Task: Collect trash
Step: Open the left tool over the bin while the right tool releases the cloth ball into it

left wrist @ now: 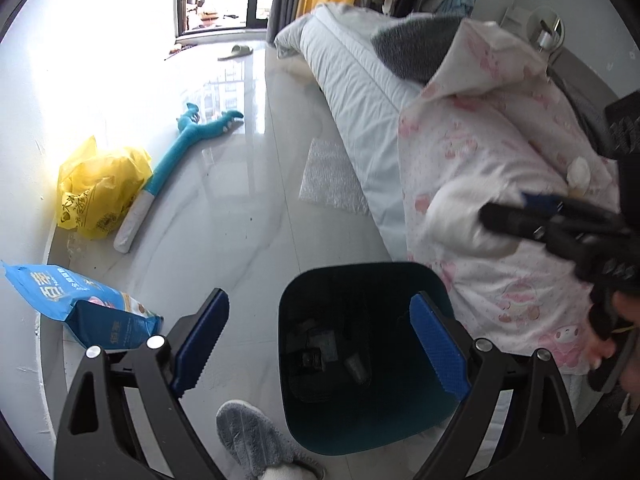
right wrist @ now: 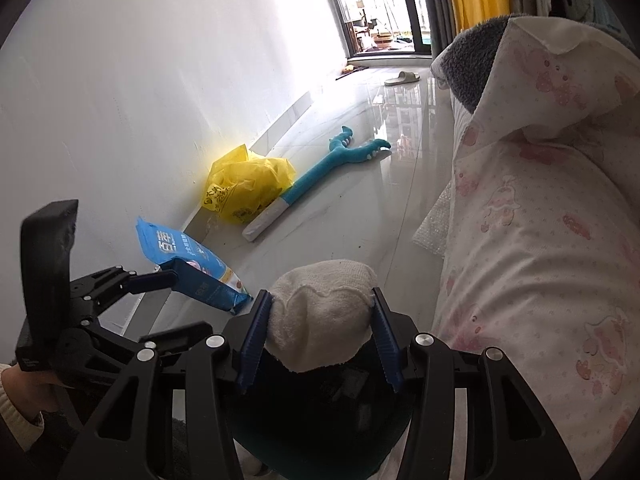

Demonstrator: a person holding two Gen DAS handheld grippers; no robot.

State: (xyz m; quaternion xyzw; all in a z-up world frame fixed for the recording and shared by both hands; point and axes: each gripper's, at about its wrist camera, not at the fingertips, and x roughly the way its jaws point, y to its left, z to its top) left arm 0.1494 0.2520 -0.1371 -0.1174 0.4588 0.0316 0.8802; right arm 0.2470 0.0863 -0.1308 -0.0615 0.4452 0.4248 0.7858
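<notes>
My right gripper is shut on a crumpled white tissue wad and holds it just above the dark blue trash bin. In the left wrist view the bin stands on the floor below, with some trash at its bottom. My left gripper is open and empty over the bin's left rim. The right gripper with the white wad shows at the right of the left wrist view. The left gripper shows at the left of the right wrist view.
A blue snack bag, a yellow plastic bag and a teal plush toy lie along the wall. Bubble wrap lies by the bed, with pink-print bedding at right. A grey slipper is beside the bin.
</notes>
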